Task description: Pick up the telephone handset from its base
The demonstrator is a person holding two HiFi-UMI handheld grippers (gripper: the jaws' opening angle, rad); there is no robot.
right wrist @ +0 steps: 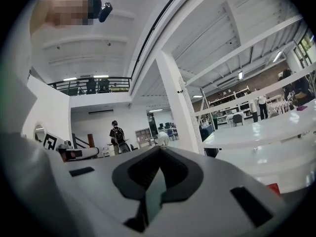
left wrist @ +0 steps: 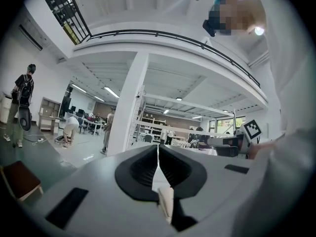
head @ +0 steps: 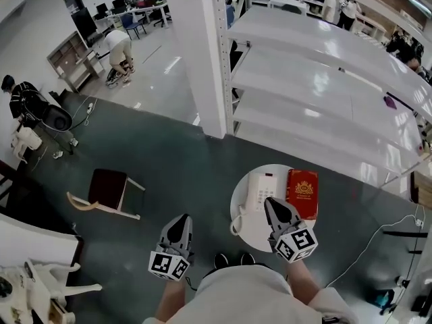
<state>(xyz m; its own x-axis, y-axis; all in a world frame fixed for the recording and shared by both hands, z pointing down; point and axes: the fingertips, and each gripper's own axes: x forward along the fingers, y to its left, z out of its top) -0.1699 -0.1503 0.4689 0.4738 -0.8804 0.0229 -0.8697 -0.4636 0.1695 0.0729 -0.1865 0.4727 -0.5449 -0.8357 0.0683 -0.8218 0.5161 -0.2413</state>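
Note:
A white telephone point(head: 260, 192) sits on a small round white table point(head: 247, 233), its handset point(head: 252, 193) resting on the left of the base and a coiled cord point(head: 236, 225) hanging off the table's left edge. My right gripper point(head: 275, 203) hovers over the table at the phone's near right, shut and holding nothing. My left gripper point(head: 181, 220) is left of the table over the dark floor, also shut and empty. Both gripper views look level across the room; the left gripper point(left wrist: 158, 149) and right gripper point(right wrist: 159, 151) show their jaws meeting, and the phone is out of sight in them.
A red book point(head: 302, 193) lies on the table right of the phone. White shelving point(head: 324, 79) and a white pillar point(head: 199, 52) stand beyond it. A wooden chair point(head: 108, 191) is on the left, a cable point(head: 378, 241) on the floor at right, people at the back.

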